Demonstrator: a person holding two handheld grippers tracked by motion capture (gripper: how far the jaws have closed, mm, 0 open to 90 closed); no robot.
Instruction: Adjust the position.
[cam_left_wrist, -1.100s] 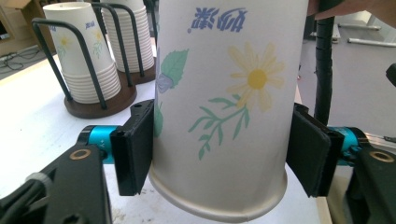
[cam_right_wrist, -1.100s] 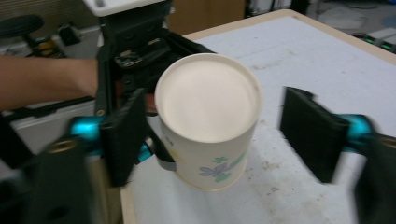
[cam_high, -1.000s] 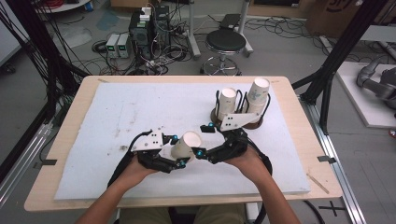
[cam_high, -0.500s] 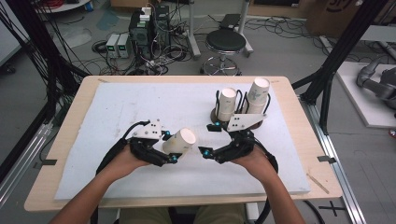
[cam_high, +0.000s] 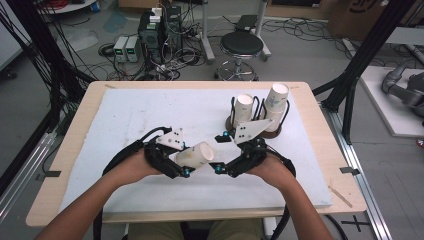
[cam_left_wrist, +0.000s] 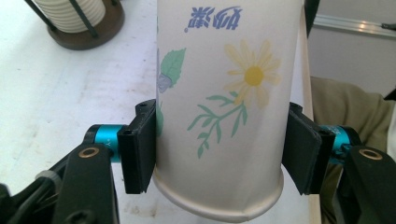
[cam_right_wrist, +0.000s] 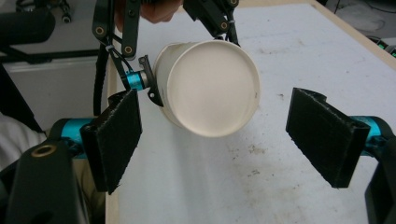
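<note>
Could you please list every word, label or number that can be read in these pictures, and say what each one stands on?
Blue print near the top of the paper cup, above its daisy, held in the left gripper: a few characters that show upside down and mirrored, too unclear to read.
Dark marking on a cardboard box on the floor behind the table: cut off and too blurred to read.
Paper cups in the holder: faint printing, too small to read.

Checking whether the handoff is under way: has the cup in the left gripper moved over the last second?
Yes, slightly. The paper cup has drifted toward the table's left side, away from the cup rack, opening a gap to the right gripper.
</note>
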